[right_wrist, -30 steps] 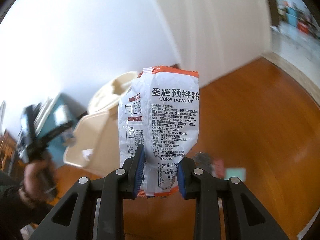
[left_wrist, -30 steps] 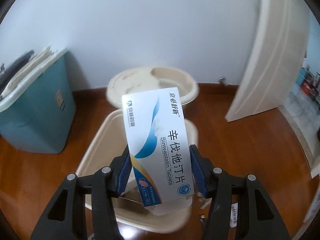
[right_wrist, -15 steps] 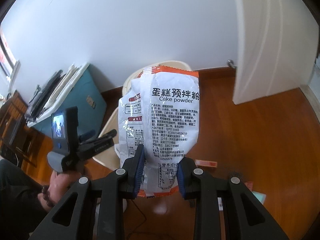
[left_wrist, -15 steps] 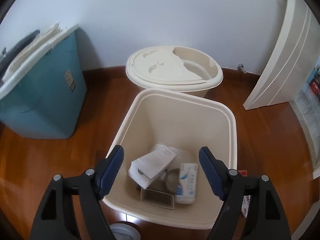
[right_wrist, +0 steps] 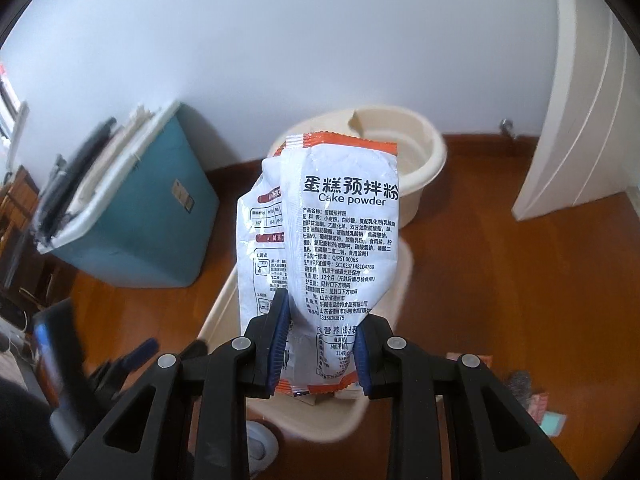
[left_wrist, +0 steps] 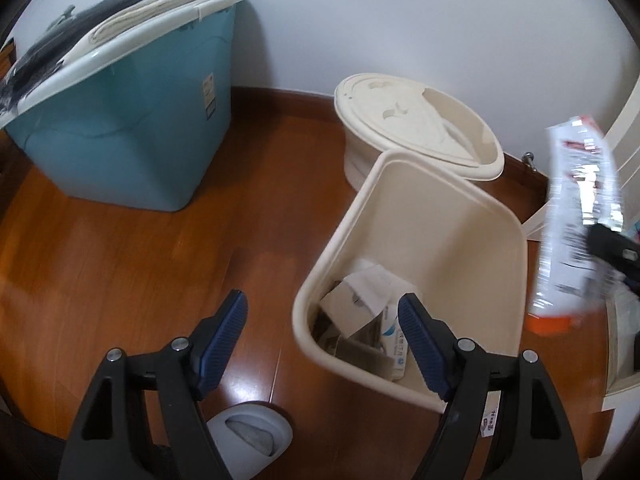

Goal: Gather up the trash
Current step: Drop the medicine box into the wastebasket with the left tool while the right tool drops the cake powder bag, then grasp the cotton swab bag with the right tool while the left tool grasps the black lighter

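Cake powder bag point(right_wrist: 340, 248): white film, black print, orange bands at top and bottom edges; reads silvery-white with an orange lower edge in the left wrist view point(left_wrist: 576, 220). Open bin point(left_wrist: 404, 184) and lidded round bin point(left_wrist: 416, 136) both plain cream; storage tub point(left_wrist: 132, 128) teal with off-white lid; floor point(left_wrist: 140, 264) glossy reddish-brown wood; wall point(right_wrist: 280, 48) pale grey-white. Gripper pads point(left_wrist: 222, 340) dark blue, ribbed, on black frames

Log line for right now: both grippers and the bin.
left gripper: open, empty | right gripper: shut on cake powder bag | trash bin: holds boxes, bag not yet in
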Demonstrator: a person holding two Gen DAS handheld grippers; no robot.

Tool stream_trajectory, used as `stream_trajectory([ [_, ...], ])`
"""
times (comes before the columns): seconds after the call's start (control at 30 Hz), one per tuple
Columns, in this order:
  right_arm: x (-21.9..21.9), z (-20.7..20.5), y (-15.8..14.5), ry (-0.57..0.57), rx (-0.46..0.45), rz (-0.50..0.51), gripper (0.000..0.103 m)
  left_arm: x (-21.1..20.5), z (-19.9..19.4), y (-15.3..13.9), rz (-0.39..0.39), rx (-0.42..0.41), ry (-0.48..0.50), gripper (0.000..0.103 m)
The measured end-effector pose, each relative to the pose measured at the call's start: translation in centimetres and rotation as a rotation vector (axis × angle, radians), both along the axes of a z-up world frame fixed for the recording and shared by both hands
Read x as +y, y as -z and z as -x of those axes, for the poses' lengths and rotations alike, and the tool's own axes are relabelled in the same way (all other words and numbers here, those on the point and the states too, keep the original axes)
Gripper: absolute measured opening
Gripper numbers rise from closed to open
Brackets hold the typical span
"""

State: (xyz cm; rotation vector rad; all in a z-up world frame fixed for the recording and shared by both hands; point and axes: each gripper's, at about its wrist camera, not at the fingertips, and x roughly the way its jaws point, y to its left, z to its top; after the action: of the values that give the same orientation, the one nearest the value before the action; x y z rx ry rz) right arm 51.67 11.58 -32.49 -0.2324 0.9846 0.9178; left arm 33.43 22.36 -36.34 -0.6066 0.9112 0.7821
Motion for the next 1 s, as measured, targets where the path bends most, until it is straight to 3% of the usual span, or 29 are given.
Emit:
stream_trajectory([
  [0.07, 0.8, -0.3, 1.8, -0.003, 0.042, 0.031, 0.034, 0.1, 0.0, 0.0, 0.002, -0.001, -0.003, 0.077],
  [0.2, 2.9, -0.3, 4.7, -0.017, 0.044, 0.142, 0.058, 0.0, -0.4, -0.1, -0.001, -0.008, 0.007, 0.077],
  [0.33, 1.6, -1.0, 4.9, 0.022, 0.055, 0.126, 0.071, -0.5, -0.5, -0.3, -0.018, -0.011, 0.019, 0.077],
  [0.43, -0.4, -1.5, 4.0, 0.040, 0.068, 0.113, 0.072, -0.9, -0.4, -0.7, -0.035, -0.022, 0.022, 0.077],
  [0.57, -6.5, -1.9, 0.5, 0.032, -0.012, 0.106, 0.075, -2.3, -0.7, -1.8, -0.081, -0.056, 0.051, 0.077],
  [0.7, -16.3, -4.2, -0.6, 0.174, -0.071, 0.144, 0.092, -5.8, -1.9, -3.8, -0.160, -0.119, 0.130, 0.078],
  [0.8, -24.4, -6.0, 2.2, 0.305, -0.052, 0.195, 0.092, -9.3, -3.1, -4.7, -0.196, -0.159, 0.204, 0.078],
  [1.0, -38.2, -8.0, 15.9, 0.576, 0.187, 0.298, 0.092, -18.6, -5.9, -2.3, -0.215, -0.153, 0.438, 0.078],
])
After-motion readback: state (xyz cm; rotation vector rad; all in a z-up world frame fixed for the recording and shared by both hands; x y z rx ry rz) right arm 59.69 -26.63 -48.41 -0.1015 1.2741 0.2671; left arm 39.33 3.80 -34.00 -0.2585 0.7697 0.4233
